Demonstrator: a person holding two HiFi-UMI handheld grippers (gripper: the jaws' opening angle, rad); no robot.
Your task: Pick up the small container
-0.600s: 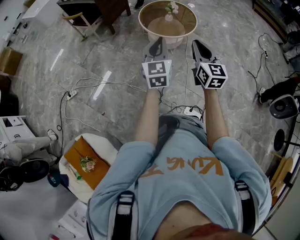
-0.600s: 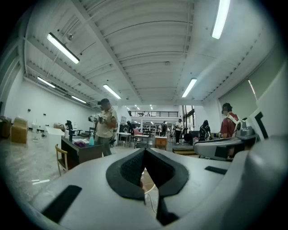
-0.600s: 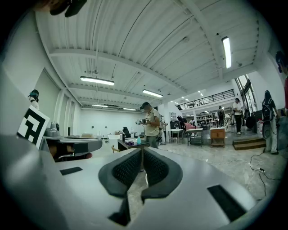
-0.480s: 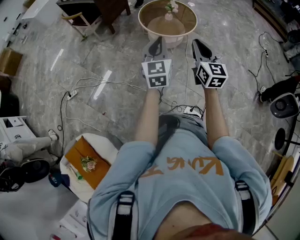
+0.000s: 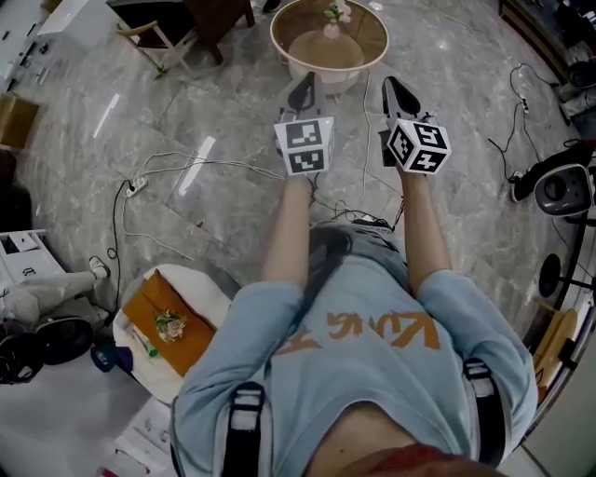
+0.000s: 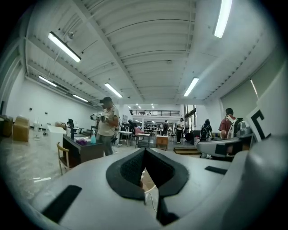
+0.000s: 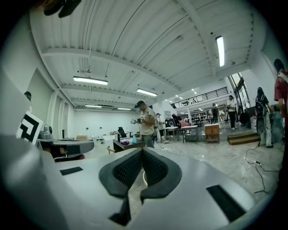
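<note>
Site: grey marble floor (image 5: 214,84), low round table (image 5: 279,51) with a tan top and a pale rim, at the top edge of the head view.
Small container: pale, with a sprig of flowers in it (image 5: 331,26); stands about mid-top of the round table, well in from the rim.
Left gripper (image 5: 304,86): held level, pointing at the table; its tip lines up with the table's near rim in the head view.
Left claw: closed, dark pads meeting at the tips (image 6: 144,152); a strip of the table's rim shows through the slit below them.
Right gripper (image 5: 395,88): level, beside the left one but apart from it, tip just off the table's near-right edge.
Right claw: closed, pads pressed together on each other (image 7: 142,152).
Floor clutter: white cables and a power strip (image 5: 138,184) left of the person's arms.
Background, gripper views: a person in a cap (image 6: 107,123) stands behind a dark desk (image 6: 83,150).
</note>
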